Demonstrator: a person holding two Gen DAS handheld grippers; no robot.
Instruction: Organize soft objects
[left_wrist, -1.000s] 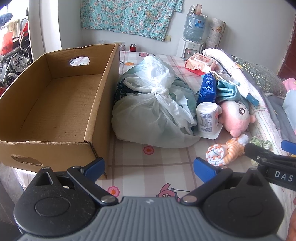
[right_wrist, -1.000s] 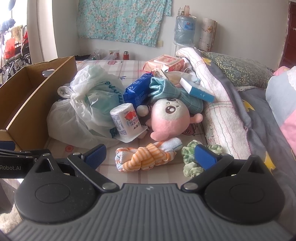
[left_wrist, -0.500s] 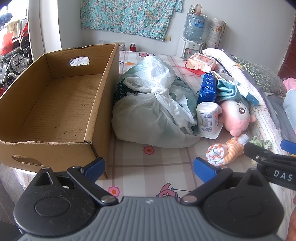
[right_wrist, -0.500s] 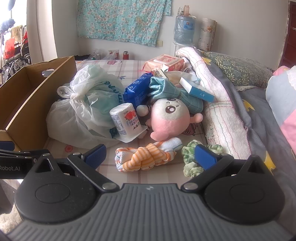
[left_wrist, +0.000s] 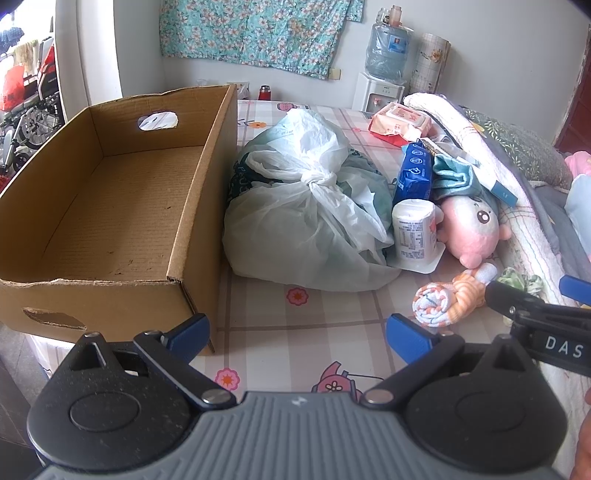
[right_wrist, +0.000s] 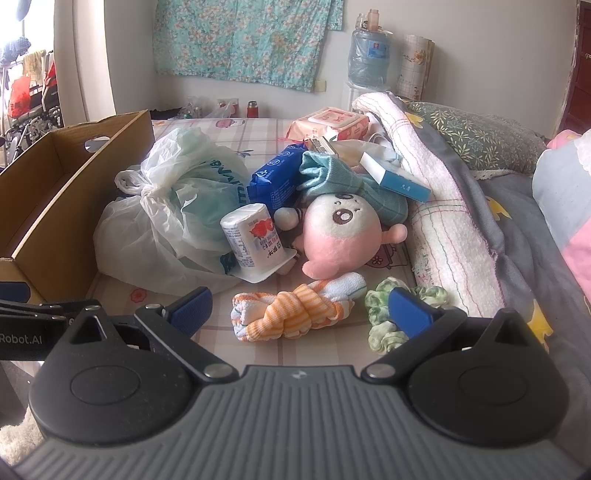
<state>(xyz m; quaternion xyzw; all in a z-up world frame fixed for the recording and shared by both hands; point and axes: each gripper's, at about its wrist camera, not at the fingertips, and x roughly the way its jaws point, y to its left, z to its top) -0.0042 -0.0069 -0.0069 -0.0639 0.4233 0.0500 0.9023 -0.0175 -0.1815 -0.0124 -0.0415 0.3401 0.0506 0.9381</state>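
Observation:
An empty cardboard box (left_wrist: 110, 206) stands at the left of the bed; it also shows in the right wrist view (right_wrist: 48, 192). A knotted white plastic bag (left_wrist: 310, 214) lies beside it. A pink plush doll (right_wrist: 343, 236), an orange-striped rolled cloth (right_wrist: 291, 314) and a green scrunchie (right_wrist: 380, 328) lie in front of my right gripper (right_wrist: 299, 314). My right gripper is open, its fingers either side of the rolled cloth, just short of it. My left gripper (left_wrist: 297, 336) is open and empty over the sheet near the box corner.
A white yogurt cup (right_wrist: 255, 240), a blue packet (right_wrist: 277, 177), a small blue-white box (right_wrist: 395, 181) and a wet-wipes pack (right_wrist: 332, 123) lie in the pile. A rolled blanket (right_wrist: 436, 206) and pillows (right_wrist: 480, 140) lie to the right. A water dispenser (left_wrist: 384, 74) stands at the back wall.

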